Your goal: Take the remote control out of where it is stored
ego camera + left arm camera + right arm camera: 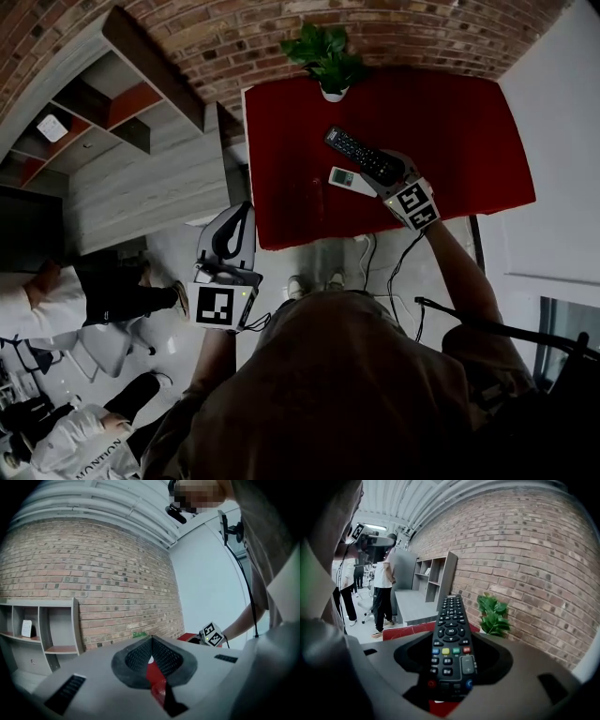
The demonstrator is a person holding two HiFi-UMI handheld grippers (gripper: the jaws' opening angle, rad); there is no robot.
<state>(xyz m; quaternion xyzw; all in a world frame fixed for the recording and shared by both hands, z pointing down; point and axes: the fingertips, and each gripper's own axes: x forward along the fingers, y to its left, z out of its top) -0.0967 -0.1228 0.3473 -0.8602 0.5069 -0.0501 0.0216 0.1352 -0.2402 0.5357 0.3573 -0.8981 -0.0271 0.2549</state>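
Observation:
My right gripper is shut on a long black remote control and holds it over the red table, buttons up. In the right gripper view the remote lies lengthwise between the dark jaws of this gripper and sticks far out ahead of them. A small white remote lies on the table just beside that gripper. My left gripper hangs off the table's left front corner, over the floor. Its jaws meet with nothing between them.
A potted green plant stands at the table's far edge against the brick wall. A grey shelf unit is at the left. People stand and sit on the floor at the lower left. Cables hang below the table's front edge.

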